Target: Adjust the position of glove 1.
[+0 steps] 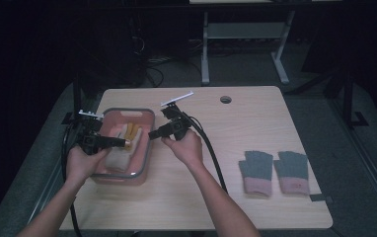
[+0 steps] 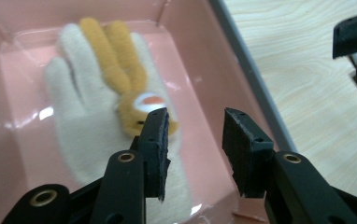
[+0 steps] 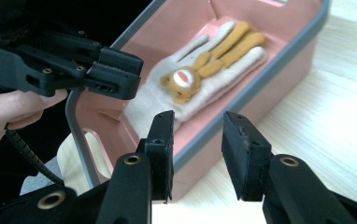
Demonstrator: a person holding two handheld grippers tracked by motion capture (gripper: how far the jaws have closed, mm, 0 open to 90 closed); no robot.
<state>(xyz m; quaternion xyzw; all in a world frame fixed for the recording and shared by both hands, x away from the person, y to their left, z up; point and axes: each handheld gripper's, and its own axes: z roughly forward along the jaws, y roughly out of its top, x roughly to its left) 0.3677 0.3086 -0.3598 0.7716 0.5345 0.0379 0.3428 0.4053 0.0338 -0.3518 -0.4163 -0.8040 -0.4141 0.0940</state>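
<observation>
I have the pink bin (image 1: 147,143) at the table's (image 1: 255,207) left side, and a cream glove (image 2: 81,126) with orange trim lies flat inside it. My left gripper (image 2: 195,140) hovers over the bin, jaws spread and empty. My right gripper (image 3: 197,144) sits just outside the bin's right wall, jaws also apart, holding nothing. Well right of the bin lie two grey gloves (image 1: 274,172), pink-cuffed I think.
</observation>
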